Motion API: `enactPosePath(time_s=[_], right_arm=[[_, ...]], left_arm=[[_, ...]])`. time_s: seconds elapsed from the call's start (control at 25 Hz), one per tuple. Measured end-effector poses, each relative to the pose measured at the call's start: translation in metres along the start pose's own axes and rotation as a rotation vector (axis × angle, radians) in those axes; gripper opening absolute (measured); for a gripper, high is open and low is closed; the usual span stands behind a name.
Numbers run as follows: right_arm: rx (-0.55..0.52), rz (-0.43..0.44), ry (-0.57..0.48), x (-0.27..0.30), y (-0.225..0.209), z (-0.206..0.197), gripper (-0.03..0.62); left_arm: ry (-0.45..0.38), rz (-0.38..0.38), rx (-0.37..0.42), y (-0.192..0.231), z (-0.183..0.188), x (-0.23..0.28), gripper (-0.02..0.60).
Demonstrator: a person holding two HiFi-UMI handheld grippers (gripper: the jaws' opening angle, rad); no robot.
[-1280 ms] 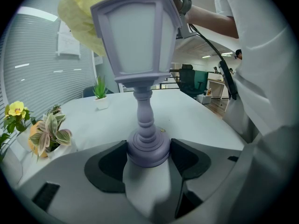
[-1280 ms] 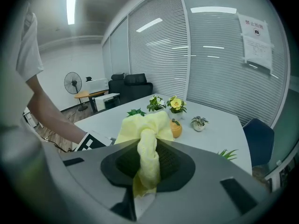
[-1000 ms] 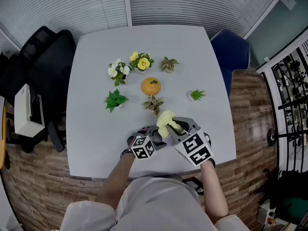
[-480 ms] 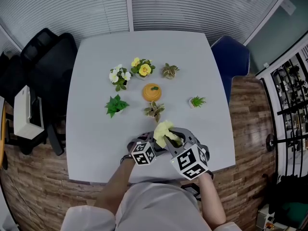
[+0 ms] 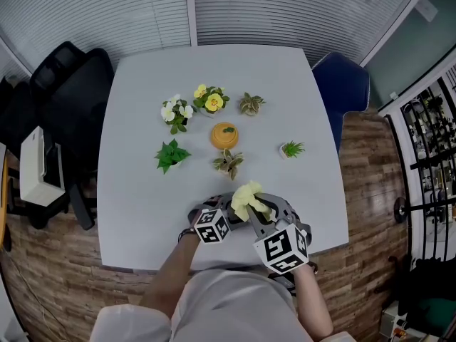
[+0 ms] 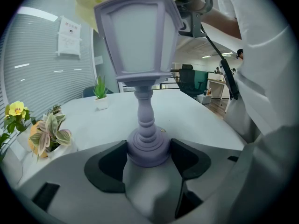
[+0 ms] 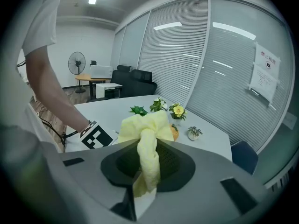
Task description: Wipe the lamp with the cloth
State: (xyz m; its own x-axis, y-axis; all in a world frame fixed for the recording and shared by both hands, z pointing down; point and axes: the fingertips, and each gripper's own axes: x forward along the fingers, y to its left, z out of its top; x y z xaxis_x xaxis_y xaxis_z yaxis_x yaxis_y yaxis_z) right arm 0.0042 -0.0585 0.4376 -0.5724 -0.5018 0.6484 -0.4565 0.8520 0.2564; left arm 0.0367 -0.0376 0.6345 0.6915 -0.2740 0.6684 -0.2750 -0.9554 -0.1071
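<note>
A small lilac lantern-shaped lamp (image 6: 140,55) stands upright, its round base gripped between the black pads of my left gripper (image 6: 148,157). In the head view the left gripper (image 5: 221,216) sits near the table's front edge. My right gripper (image 7: 147,169) is shut on a yellow cloth (image 7: 148,141), which bunches out past its jaws. The head view shows the yellow cloth (image 5: 247,196) lying over the lamp's top, with the right gripper (image 5: 260,216) just right of the left one. The cloth's edge shows above the lamp (image 6: 93,3) in the left gripper view.
Several small potted plants stand mid-table: white flowers (image 5: 176,112), yellow flowers (image 5: 211,100), a green plant (image 5: 170,156), a variegated one (image 5: 228,164) closest to the grippers, and an orange pot (image 5: 224,136). A black chair (image 5: 64,91) is at left, a blue chair (image 5: 342,84) at right.
The right gripper has rolled and shifted slightly toward the table's front edge, dragging the cloth over the lamp's top. The left gripper and the lamp have stayed put.
</note>
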Motion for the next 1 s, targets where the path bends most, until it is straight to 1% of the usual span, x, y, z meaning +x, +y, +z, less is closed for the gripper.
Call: enactPosePath(time_s=[0.16, 0.48, 0.84, 1.0], right_arm=[[0.015, -0.032, -0.018, -0.007, -0.001, 0.000, 0.074], [0.022, -0.067, -0.038, -0.016, -0.002, -0.001, 0.075], [0.071, -0.067, -0.061, -0.024, -0.001, -0.005, 0.075], [0.074, -0.068, -0.058, -0.026, 0.001, -0.007, 0.075]], left_arm=[[0.002, 0.001, 0.000, 0.000, 0.001, -0.001, 0.304], [0.001, 0.001, 0.001, 0.000, 0.001, 0.000, 0.304], [0.003, 0.002, 0.002, -0.001, 0.000, 0.000, 0.304], [0.003, 0.001, -0.001, -0.001, 0.000, 0.000, 0.304]])
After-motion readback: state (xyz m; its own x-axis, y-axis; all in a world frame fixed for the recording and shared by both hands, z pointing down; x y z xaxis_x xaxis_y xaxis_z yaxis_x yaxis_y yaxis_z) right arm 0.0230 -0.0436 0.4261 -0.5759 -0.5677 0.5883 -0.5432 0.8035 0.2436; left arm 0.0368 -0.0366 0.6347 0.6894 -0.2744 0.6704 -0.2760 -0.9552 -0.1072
